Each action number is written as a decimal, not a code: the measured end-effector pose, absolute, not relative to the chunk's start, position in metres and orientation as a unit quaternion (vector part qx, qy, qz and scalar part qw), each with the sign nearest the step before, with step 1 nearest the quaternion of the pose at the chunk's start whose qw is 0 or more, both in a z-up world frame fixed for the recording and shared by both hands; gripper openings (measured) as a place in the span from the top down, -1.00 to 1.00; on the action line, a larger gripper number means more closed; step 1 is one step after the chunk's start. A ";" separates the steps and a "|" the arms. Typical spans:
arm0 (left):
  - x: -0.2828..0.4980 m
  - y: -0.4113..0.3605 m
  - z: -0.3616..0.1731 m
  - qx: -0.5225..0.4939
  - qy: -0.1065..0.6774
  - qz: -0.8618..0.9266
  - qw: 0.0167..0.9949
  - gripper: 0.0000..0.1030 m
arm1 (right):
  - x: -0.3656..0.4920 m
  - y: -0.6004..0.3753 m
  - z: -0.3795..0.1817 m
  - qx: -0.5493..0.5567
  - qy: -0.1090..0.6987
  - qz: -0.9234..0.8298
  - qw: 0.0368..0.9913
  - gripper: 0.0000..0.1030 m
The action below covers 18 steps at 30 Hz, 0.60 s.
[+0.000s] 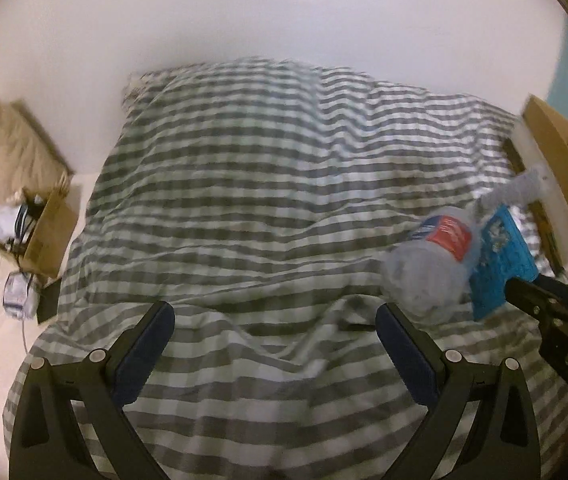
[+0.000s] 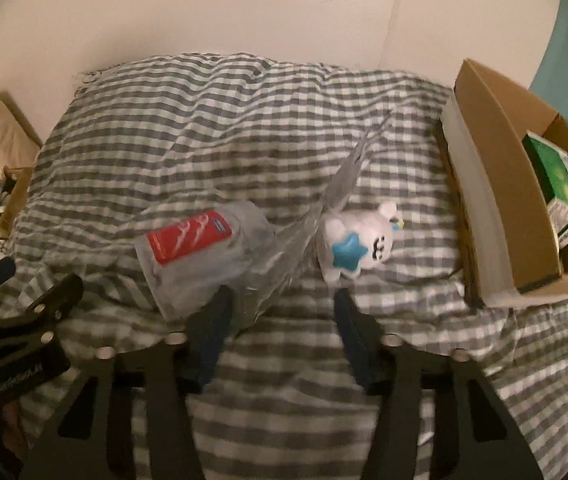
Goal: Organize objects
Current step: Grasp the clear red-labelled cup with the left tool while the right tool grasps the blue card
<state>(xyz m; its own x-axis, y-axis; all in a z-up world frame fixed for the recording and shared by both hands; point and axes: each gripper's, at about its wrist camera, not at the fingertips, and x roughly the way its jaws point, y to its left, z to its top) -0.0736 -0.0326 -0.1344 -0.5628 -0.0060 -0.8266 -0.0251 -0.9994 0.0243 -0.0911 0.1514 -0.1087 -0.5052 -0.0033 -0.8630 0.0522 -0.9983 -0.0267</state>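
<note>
A clear plastic bottle with a red label (image 2: 192, 248) lies on the checked bedspread (image 2: 244, 128), with crumpled clear plastic wrap (image 2: 336, 184) beside it. A white plush toy with a blue star (image 2: 358, 244) lies to its right. My right gripper (image 2: 280, 320) is open just in front of the wrap and toy, touching neither. My left gripper (image 1: 274, 320) is open and empty over the bedspread (image 1: 264, 184). In the left wrist view the bottle (image 1: 436, 252) lies at right next to a blue item (image 1: 502, 256), with the right gripper's fingers (image 1: 540, 296) near it.
An open cardboard box (image 2: 496, 168) holding a green carton (image 2: 560, 188) sits at the bed's right edge. A small cardboard box (image 1: 48, 232) with cables and clutter stands on the floor at left, near a beige pillow (image 1: 0, 140). A white wall is behind.
</note>
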 end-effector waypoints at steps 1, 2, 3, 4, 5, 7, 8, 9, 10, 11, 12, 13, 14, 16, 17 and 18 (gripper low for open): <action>-0.072 -0.029 -0.133 -0.465 0.022 0.885 0.013 -1.00 | -0.089 0.156 -0.110 0.502 0.013 -0.864 0.027 0.46; -0.069 -0.022 -0.131 -0.461 0.029 0.886 0.026 -1.00 | -0.088 0.158 -0.110 0.505 0.009 -0.863 0.033 0.64; -0.068 -0.017 -0.129 -0.459 0.033 0.887 0.037 -1.00 | -0.087 0.159 -0.109 0.505 0.009 -0.862 0.035 0.72; -0.067 -0.012 -0.128 -0.457 0.037 0.887 0.047 -1.00 | -0.084 0.161 -0.108 0.502 0.010 -0.864 0.035 0.73; -0.067 -0.005 -0.127 -0.456 0.044 0.887 0.061 -1.00 | -0.081 0.162 -0.105 0.496 0.007 -0.867 0.037 0.78; -0.069 0.004 -0.127 -0.455 0.053 0.886 0.076 -1.00 | -0.074 0.168 -0.098 0.486 0.006 -0.873 0.039 0.90; -0.075 0.011 -0.127 -0.456 0.058 0.883 0.091 -1.00 | -0.071 0.171 -0.095 0.483 0.008 -0.875 0.040 0.92; -0.079 0.015 -0.128 -0.456 0.060 0.882 0.102 -1.00 | -0.068 0.175 -0.092 0.480 0.011 -0.876 0.039 0.92; -0.083 0.018 -0.129 -0.456 0.061 0.881 0.112 -1.00 | -0.065 0.180 -0.091 0.478 0.011 -0.877 0.039 0.92; -0.089 0.021 -0.130 -0.459 0.064 0.878 0.119 -1.00 | -0.064 0.185 -0.090 0.478 0.007 -0.877 0.041 0.93; -0.096 0.026 -0.132 -0.461 0.069 0.876 0.125 -1.00 | -0.063 0.188 -0.090 0.479 0.003 -0.877 0.043 0.93; -0.100 0.029 -0.133 -0.461 0.073 0.874 0.131 -1.00 | -0.061 0.193 -0.090 0.479 -0.004 -0.876 0.047 0.93; -0.106 0.034 -0.136 -0.461 0.076 0.873 0.140 -1.00 | -0.061 0.196 -0.090 0.478 -0.011 -0.877 0.050 0.93; -0.115 0.039 -0.144 -0.472 0.076 0.866 0.150 -1.00 | -0.061 0.199 -0.090 0.477 -0.021 -0.877 0.054 0.93; -0.121 0.043 -0.151 -0.482 0.078 0.858 0.156 -1.00 | -0.061 0.198 -0.091 0.476 -0.021 -0.878 0.054 0.93; -0.125 0.045 -0.156 -0.489 0.079 0.854 0.159 -1.00 | -0.062 0.197 -0.092 0.475 -0.021 -0.878 0.054 0.93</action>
<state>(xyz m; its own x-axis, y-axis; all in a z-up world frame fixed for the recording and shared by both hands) -0.1246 0.0446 -0.1557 -0.4716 0.1950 -0.8600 -0.3491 -0.9369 -0.0210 -0.0622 0.1973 -0.0917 -0.5422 -0.1152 -0.8323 0.0759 -0.9932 0.0880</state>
